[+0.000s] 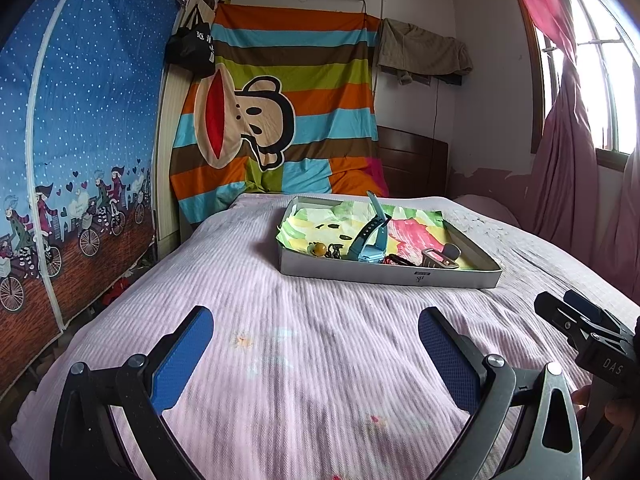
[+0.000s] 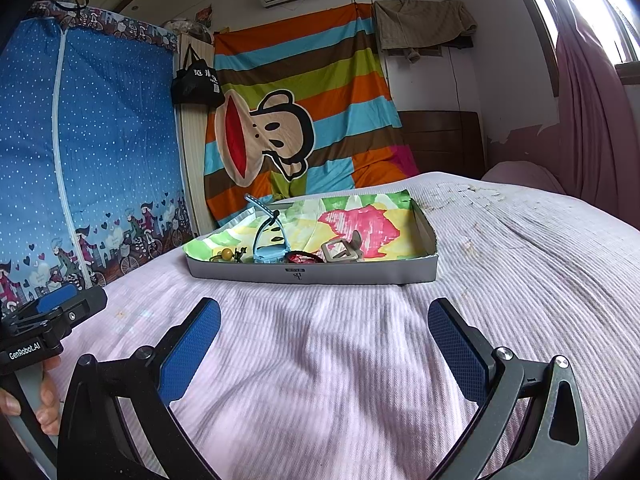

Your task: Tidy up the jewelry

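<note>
I am holding the left gripper (image 1: 316, 344) spread wide above the pink striped bedspread (image 1: 320, 360), its blue pads gripping nothing. The right gripper (image 2: 324, 336) is hovering the same way, jaws far apart and empty, just beside the left one; a hand (image 2: 28, 404) is showing at the left gripper's handle in the right wrist view. Ahead of both, a shallow grey cardboard tray (image 1: 384, 274) is lying flat on the bed, lined with a colourful patterned cloth (image 1: 412, 228). The jewelry is sitting bunched along the tray's near wall: a blue watch (image 1: 370, 246) with its strap sticking up, an amber bead (image 1: 319, 249) to its left, some small dark pieces (image 1: 335, 251) between them, something red (image 2: 298, 258), and a beige hair claw (image 1: 442, 258) to the right. Behind the bed, a striped monkey-print sheet (image 1: 276, 120) is hanging on the wall.
</note>
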